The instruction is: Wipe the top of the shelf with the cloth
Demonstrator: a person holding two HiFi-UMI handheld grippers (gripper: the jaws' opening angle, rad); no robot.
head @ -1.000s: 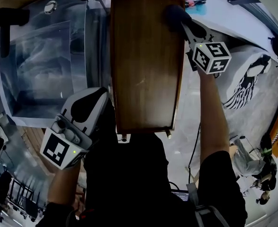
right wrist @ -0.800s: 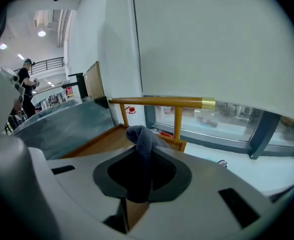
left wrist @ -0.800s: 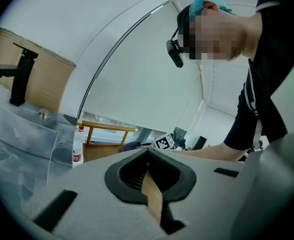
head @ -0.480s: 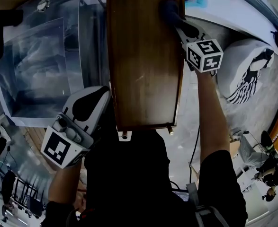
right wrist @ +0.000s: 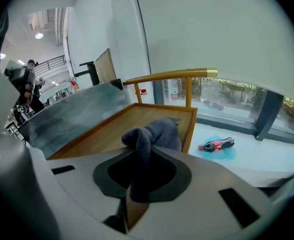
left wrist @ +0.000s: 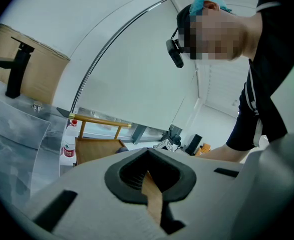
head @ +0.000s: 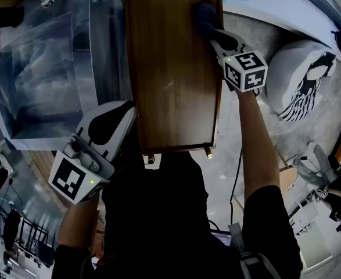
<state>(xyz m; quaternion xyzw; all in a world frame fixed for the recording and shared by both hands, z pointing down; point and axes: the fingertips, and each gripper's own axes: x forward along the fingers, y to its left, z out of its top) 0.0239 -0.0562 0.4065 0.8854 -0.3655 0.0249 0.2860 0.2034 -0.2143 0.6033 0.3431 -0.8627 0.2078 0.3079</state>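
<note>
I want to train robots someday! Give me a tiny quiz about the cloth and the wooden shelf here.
1. True or false: the left hand-held gripper is holding the gray cloth.
2. Where on the shelf top does the cloth sit? A) the near end B) the far part, by the right rim C) hanging off the left side
3. What lies on the blue patch beyond the shelf?

Key: 1 false. The right hand-held gripper is shut on the cloth, and the left is shut on nothing. 2 B. 3 a cola bottle, on its side.
</note>
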